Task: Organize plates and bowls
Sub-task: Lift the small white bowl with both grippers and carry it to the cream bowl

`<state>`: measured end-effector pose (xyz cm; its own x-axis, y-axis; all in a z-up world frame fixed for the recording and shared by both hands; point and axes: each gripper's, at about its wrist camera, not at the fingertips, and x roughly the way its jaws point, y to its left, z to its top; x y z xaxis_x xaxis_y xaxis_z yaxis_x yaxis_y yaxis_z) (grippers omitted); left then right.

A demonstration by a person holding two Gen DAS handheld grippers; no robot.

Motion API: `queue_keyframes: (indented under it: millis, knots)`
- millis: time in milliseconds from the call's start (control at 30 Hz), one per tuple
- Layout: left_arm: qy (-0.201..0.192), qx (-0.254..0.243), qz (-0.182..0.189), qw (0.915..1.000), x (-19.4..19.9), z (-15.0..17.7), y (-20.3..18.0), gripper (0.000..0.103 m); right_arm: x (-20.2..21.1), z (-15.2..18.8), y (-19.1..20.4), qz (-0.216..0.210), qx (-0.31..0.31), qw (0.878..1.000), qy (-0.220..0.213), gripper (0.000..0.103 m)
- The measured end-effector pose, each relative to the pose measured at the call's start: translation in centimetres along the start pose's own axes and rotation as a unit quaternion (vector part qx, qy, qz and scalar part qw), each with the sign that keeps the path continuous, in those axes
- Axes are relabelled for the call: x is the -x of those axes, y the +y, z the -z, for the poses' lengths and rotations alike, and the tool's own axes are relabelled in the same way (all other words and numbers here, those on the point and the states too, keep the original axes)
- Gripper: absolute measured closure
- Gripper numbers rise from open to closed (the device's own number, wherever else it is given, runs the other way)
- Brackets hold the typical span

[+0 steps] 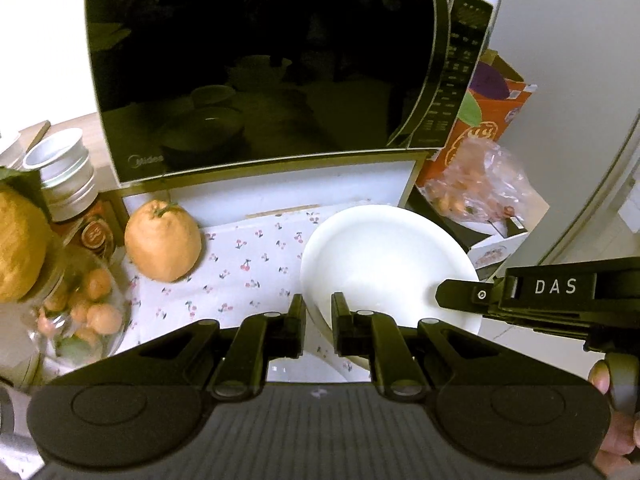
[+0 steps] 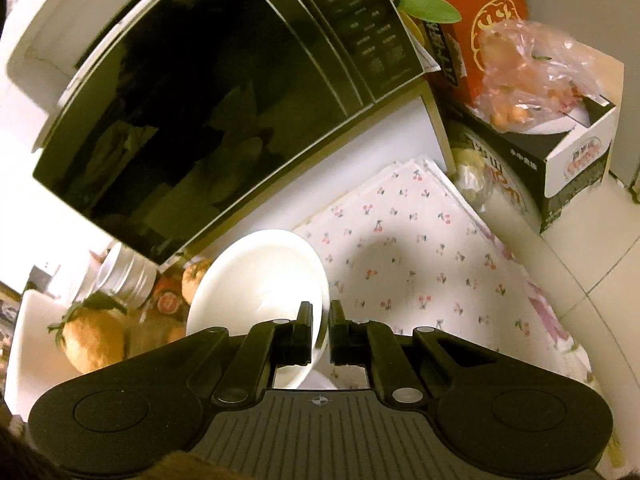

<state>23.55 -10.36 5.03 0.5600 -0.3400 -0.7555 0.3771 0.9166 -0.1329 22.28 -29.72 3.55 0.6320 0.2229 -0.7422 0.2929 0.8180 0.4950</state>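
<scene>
A white bowl [image 1: 384,264] is held above the cherry-print cloth [image 1: 240,264] in front of the microwave. My left gripper [image 1: 319,312] is shut on the bowl's near-left rim, one finger inside and one outside. My right gripper [image 1: 460,292] comes in from the right and grips the bowl's right rim. In the right wrist view the bowl [image 2: 256,280] is tilted, and my right gripper [image 2: 320,320] is shut on its rim, above the cloth [image 2: 420,264].
A black microwave [image 1: 260,64] stands close behind. An orange [image 1: 162,240], metal tins [image 1: 64,172] and a glass jar of small fruit [image 1: 80,312] sit left. An orange box [image 1: 488,128] and a bag of fruit [image 2: 524,72] are right.
</scene>
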Motion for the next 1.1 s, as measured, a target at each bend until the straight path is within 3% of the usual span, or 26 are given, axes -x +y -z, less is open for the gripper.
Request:
queue_keyframes:
  millis: [533, 667, 1100]
  knots:
    - [-0.007, 0.011, 0.003, 0.9999, 3.8, 5.7, 0.4, 0.091, 3.4, 5.9, 0.1, -0.001, 0.023, 1.0, 0.014, 0.095]
    - [-0.007, 0.034, 0.016, 0.9993, 4.3, 7.6, 1.0, 0.091, 3.7, 7.6, -0.2, -0.002, 0.027, 0.999, 0.018, 0.095]
    - [-0.001, 0.038, 0.037, 0.9986, 5.6, 12.7, 1.8, 0.091, 3.9, 11.9, -1.3, -0.012, 0.036, 0.999, 0.035, 0.094]
